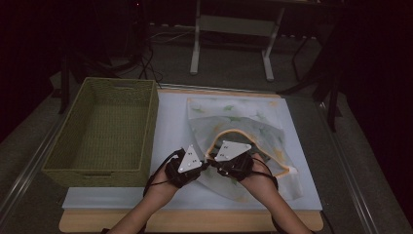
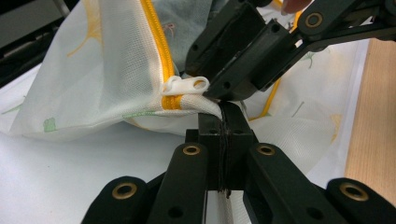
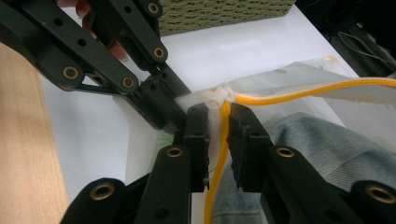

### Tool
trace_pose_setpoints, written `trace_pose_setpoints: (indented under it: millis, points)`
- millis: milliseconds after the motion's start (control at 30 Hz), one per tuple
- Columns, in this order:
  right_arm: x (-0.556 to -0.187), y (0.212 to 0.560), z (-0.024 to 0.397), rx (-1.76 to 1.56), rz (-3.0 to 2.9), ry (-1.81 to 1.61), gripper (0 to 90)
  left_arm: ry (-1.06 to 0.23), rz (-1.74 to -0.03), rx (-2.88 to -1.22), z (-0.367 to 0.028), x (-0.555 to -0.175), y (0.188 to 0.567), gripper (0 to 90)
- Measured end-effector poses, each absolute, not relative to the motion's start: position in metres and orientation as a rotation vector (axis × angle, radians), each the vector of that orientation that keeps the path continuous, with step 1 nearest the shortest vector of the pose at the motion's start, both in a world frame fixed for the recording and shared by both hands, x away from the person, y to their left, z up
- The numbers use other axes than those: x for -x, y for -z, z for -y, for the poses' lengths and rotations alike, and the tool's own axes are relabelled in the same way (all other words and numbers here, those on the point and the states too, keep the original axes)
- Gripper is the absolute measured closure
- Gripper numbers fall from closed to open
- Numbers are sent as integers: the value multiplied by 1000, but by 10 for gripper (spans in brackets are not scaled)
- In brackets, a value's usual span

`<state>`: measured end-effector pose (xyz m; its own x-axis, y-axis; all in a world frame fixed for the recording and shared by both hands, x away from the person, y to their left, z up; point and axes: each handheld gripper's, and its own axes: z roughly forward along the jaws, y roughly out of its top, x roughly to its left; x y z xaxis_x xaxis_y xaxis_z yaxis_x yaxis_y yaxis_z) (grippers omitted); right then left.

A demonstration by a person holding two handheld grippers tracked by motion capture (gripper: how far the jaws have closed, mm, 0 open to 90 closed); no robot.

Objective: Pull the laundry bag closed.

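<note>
the room is dim around a white table top [image 1: 170,122] with a wooden edge along the bottom of the high view, and a desk frame stands on the floor at the top of that frame. a woven green basket [image 1: 104,129] sits on the left half of the table top. right of it, from the middle of the frame down to the lower right, lies my mesh bag [image 1: 243,131], white with a faint print and a yellow zip [image 1: 234,131] that curves around its open mouth.

both of my tools meet at the bag's near left corner, low in the centre of the high view. the left gripper [image 1: 187,165] sits just left of the right gripper [image 1: 229,158], the two nearly touching.

in the left gripper view, the left gripper [image 2: 224,116] has its jaws pressed fully together on a fold of the bag's mesh at the end of the zip. the white zip pull [image 2: 187,86] lies just above and left of that pinch, and the other tool's tip comes down from the upper right right beside it.

in the right gripper view, the right gripper [image 3: 218,121] has its jaws narrowed around the zip, the yellow tape running down between them with a slight gap; i can't tell if the pads press on it. the zip pull [image 3: 219,95] sits at the jaw tips. blue denim [image 3: 322,140] shows inside the bag at lower right.
</note>
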<state>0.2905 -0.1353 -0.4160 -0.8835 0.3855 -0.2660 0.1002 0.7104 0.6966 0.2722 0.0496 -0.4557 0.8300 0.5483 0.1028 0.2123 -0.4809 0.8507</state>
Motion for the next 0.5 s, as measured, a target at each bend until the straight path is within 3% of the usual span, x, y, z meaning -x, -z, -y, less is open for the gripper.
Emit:
trace_pose_setpoints:
  millis: [233,367,500]
  points:
    - [-289,415,131,-330,-2499,-971,748,-461,-550,-2079,-49,-272,457,896]
    - [-290,415,127,-356,-2501,-948,873,-453,-557,-2075,-50,-273,457,896]
    - [-294,414,128,-387,-2513,-946,896,-447,-565,-2074,-51,-272,458,896]
